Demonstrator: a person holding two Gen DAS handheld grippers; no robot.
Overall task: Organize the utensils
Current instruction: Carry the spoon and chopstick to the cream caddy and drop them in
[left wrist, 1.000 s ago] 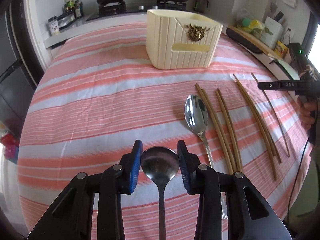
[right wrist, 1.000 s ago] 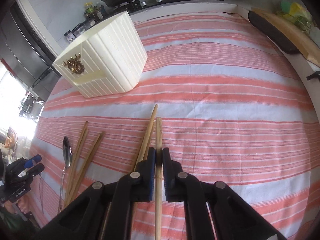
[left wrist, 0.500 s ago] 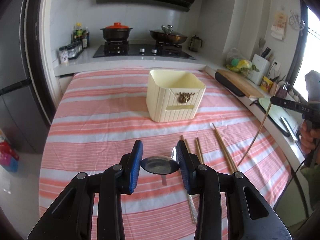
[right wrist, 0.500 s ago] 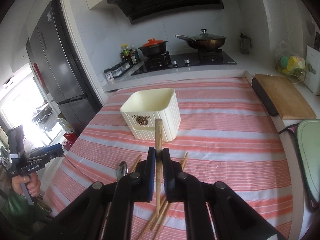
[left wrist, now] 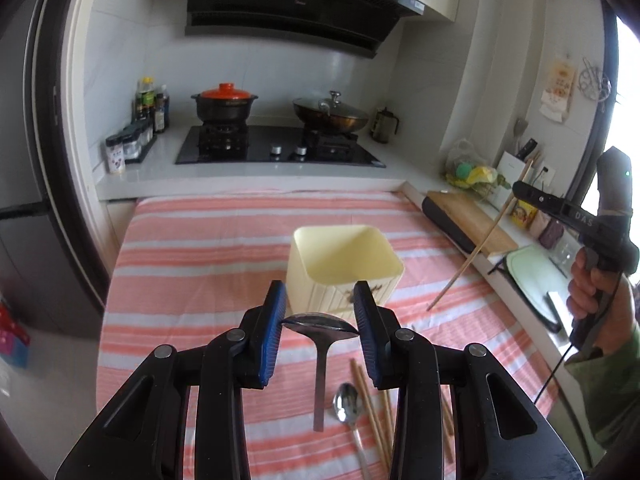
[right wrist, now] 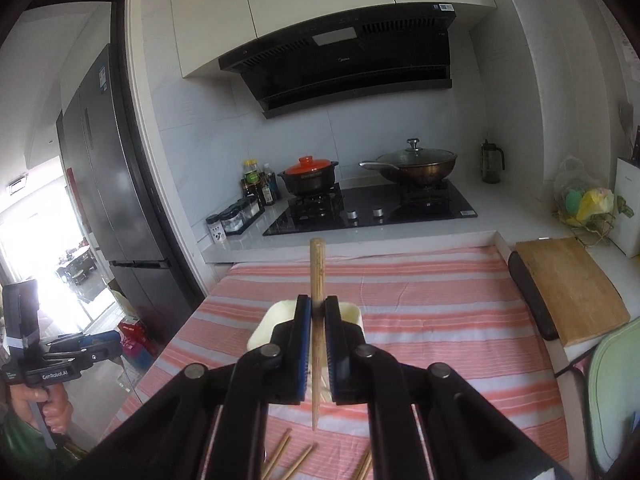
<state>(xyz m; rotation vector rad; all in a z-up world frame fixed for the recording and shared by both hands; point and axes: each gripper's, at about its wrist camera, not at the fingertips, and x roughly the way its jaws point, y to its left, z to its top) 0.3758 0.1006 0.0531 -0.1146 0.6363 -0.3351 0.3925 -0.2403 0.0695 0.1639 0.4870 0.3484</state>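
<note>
1. The left gripper (left wrist: 320, 312) hangs above the table (left wrist: 192, 256), its blue ribbed pads clamped on the bowl edges of a steel spoon (left wrist: 321, 326); the flat handle hangs straight down.
2. The right gripper (right wrist: 318, 322) has its jaws pressed together on a round wooden chopstick (right wrist: 318, 268). The blunt end stands up above the pads and the tapered tip points down toward the cloth.
3. In the left view the same chopstick (left wrist: 472, 254) slants down from the right gripper (left wrist: 520, 192), which a hand (left wrist: 590, 284) holds by its grip.
4. A cream, square, ribbed plastic holder (left wrist: 344, 256) stands open-topped on the table just beyond both grippers, with a small dark ornament on its near face.
5. A second spoon (left wrist: 348, 400) lies flat on the cloth below the left gripper, and loose chopsticks (left wrist: 372, 412) lie just beside it.
6. The table carries a cloth with salmon and white stripes, lightly creased.
7. Behind it a black hob (left wrist: 280, 146) bears an orange-lidded pot (left wrist: 224, 106) and a glass-lidded wok (left wrist: 330, 114); a wooden board (right wrist: 572, 288) lies to the right.
</note>
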